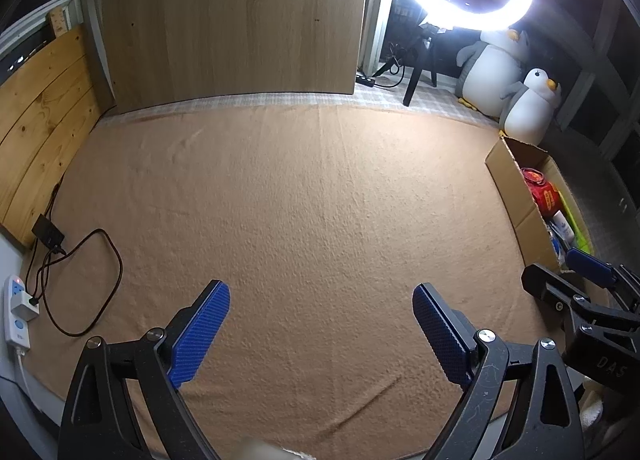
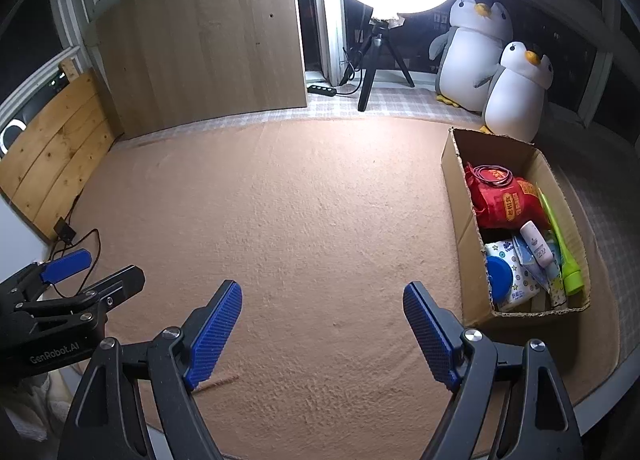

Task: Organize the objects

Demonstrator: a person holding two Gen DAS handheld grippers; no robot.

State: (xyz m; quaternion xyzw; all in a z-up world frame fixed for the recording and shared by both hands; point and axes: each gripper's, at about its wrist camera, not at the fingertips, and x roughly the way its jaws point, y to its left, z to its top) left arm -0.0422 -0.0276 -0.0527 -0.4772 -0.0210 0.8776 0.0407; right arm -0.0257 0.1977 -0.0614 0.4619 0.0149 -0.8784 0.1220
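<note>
Hovering side by side over the bare blanket (image 2: 304,228), the left gripper (image 1: 320,334) and right gripper (image 2: 322,334) both have fingers spread, holding nothing. Everything sits packed in the cardboard box (image 2: 460,196) at right, so sorting looks finished.

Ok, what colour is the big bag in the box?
Red bag with yellow print, clearest in the right wrist view.

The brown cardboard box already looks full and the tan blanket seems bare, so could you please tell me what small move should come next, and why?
Probably none beyond holding both grippers back. The left gripper and right gripper are open with nothing between their fingers. The red bag, wipes pack and green tube lie inside the brown cardboard box; no loose item shows on the tan blanket.
</note>
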